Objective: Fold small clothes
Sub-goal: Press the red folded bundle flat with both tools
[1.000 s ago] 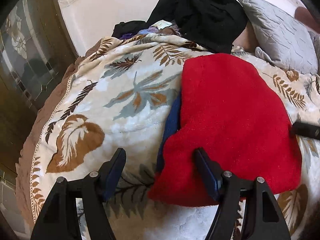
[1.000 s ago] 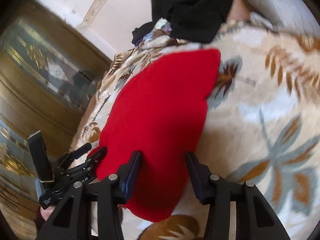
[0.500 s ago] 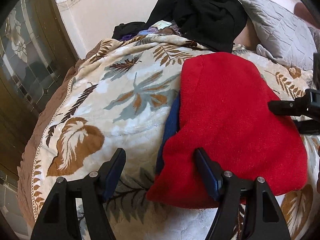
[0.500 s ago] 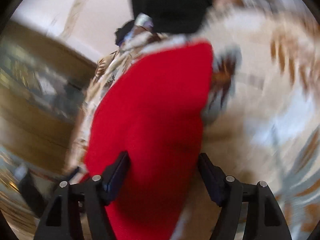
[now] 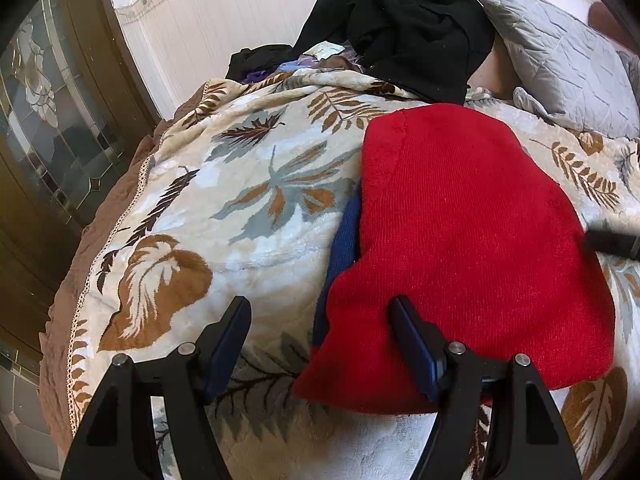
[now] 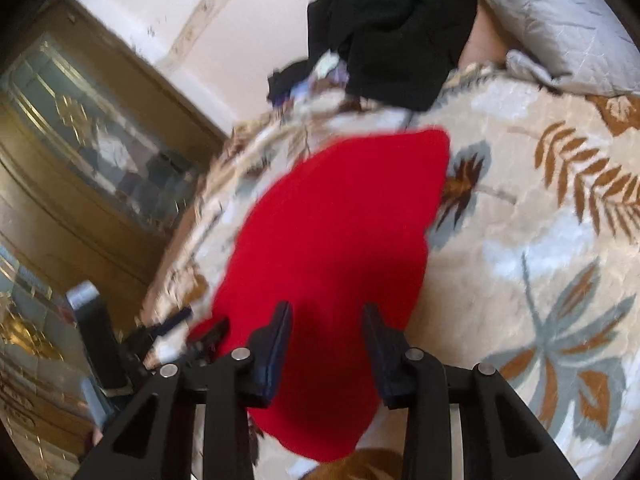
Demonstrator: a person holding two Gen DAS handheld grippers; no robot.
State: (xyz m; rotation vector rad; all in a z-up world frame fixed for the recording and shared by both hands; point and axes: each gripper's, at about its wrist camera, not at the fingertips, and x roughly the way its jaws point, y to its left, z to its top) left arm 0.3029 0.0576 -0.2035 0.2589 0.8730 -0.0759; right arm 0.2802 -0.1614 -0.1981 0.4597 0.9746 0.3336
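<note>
The red garment lies flat on the leaf-print blanket of the bed, spread so its edges can be reached for a fold. A blue garment shows as a strip under its left edge; it looks stacked beneath.

My left gripper hovers at the red garment's near-left corner, fingers apart, holding nothing, one finger over cloth and one over blanket. My right gripper hangs over the red garment's near end, fingers also apart and empty; the view is blurred.

Count: one red garment, one blue. Beyond the red garment: one black clothes heap, probably unsorted laundry, and one grey pillow.
</note>
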